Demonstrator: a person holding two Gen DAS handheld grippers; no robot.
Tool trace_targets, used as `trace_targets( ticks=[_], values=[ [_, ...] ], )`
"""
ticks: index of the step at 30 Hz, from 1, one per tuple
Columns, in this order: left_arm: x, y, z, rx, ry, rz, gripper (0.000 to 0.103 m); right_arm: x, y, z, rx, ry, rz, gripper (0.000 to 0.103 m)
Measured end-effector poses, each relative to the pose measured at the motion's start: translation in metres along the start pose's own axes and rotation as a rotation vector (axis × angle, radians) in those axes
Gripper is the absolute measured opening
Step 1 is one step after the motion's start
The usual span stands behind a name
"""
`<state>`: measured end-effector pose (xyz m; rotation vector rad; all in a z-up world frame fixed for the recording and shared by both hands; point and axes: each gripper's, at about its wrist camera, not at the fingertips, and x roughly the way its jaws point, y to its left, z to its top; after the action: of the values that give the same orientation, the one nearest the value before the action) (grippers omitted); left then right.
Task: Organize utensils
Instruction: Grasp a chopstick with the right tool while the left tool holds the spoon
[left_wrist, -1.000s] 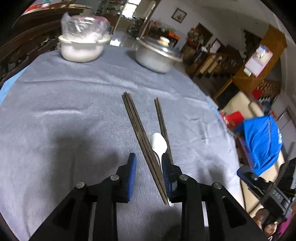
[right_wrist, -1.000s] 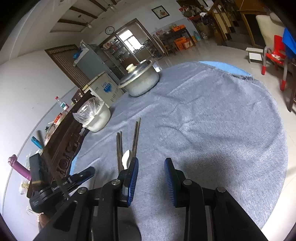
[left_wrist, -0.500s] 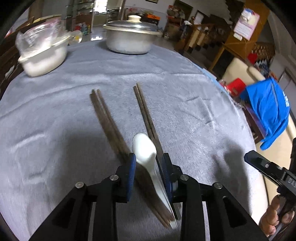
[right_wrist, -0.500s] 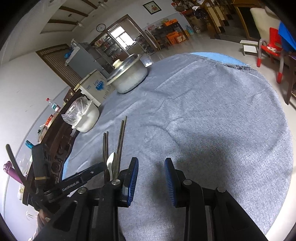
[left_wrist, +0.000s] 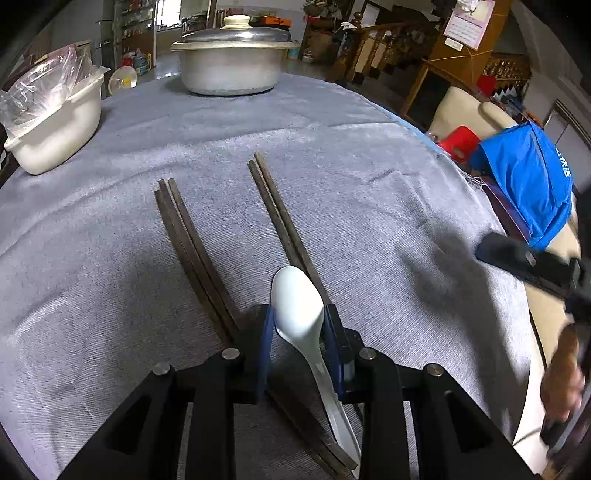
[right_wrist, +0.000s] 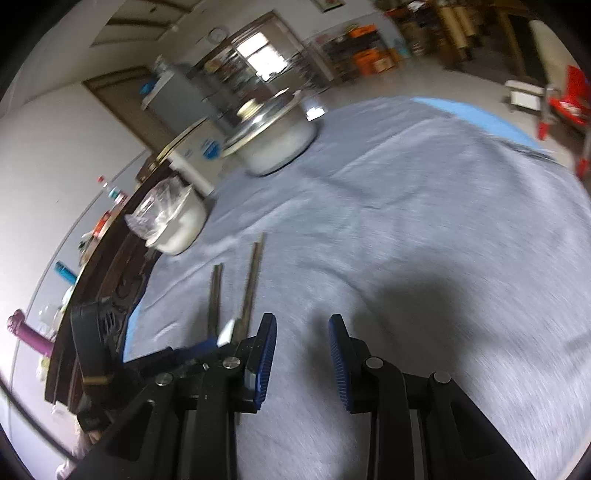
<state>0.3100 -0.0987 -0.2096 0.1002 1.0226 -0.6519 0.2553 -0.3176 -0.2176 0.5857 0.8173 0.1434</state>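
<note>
Grey cloth: covers the round tabletop (left_wrist: 369, 155); a blue underlayer shows at its far edge in the right wrist view.
White spoon (left_wrist: 297, 306): lies on the cloth, its bowl between the blue pads of the left gripper (left_wrist: 298, 345), its handle running back beneath that gripper.
Left jaws: narrowly spread around the spoon bowl; whether the pads press on it cannot be told.
Left chopstick pair (left_wrist: 188, 240): dark, flat on the cloth, left of the spoon.
Right chopstick pair (left_wrist: 284, 225): dark, just beside the spoon, passing under the left gripper.
Right gripper (right_wrist: 302, 363): over bare cloth right of the utensils; jaws parted, nothing between them.
Lidded metal pot (left_wrist: 232, 61): at the far side of the tabletop.
White bowl (left_wrist: 55, 125): far left, with clear plastic over it.
</note>
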Motion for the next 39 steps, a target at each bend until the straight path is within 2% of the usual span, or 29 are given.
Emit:
trace_targets(
  ticks=[4,8,12,18,21,24,26,28,33,35,39],
  values=[
    [-0.005,0.012,-0.002,-0.027,-0.006,-0.022,0.028,0.038,0.015,0.026,-0.052,0.08,0.041,0.031],
    [-0.012,0.026,-0.006,-0.079,-0.019,-0.051,0.028,0.078,0.038,0.047,-0.123,0.122,0.028,0.031],
    [-0.014,0.031,-0.006,-0.095,-0.036,-0.055,0.028,0.108,0.057,0.064,-0.163,0.128,-0.001,0.031],
    [-0.019,0.036,-0.004,-0.138,-0.072,-0.086,0.028,0.148,0.066,0.091,-0.117,0.186,-0.054,0.03],
    [-0.029,0.037,-0.003,-0.151,-0.11,-0.094,0.028,0.167,0.065,0.101,-0.075,0.242,-0.07,0.022],
    [-0.039,0.037,-0.002,-0.149,-0.146,-0.065,0.028,0.181,0.065,0.104,-0.06,0.282,-0.113,0.021],
    [-0.047,0.036,-0.003,-0.145,-0.181,-0.043,0.028,0.188,0.064,0.106,-0.038,0.286,-0.151,0.015],
    [-0.054,0.034,-0.006,-0.139,-0.21,-0.018,0.028,0.192,0.068,0.107,-0.045,0.283,-0.176,0.015],
    [-0.067,0.034,-0.014,-0.153,-0.255,0.05,0.028,0.201,0.087,0.105,-0.167,0.29,-0.276,0.014],
    [-0.073,0.034,-0.018,-0.165,-0.268,0.065,0.028,0.203,0.093,0.103,-0.22,0.295,-0.317,0.008],
    [-0.088,0.033,-0.026,-0.187,-0.292,0.086,0.028,0.199,0.091,0.101,-0.237,0.274,-0.308,0.006]
  ],
)
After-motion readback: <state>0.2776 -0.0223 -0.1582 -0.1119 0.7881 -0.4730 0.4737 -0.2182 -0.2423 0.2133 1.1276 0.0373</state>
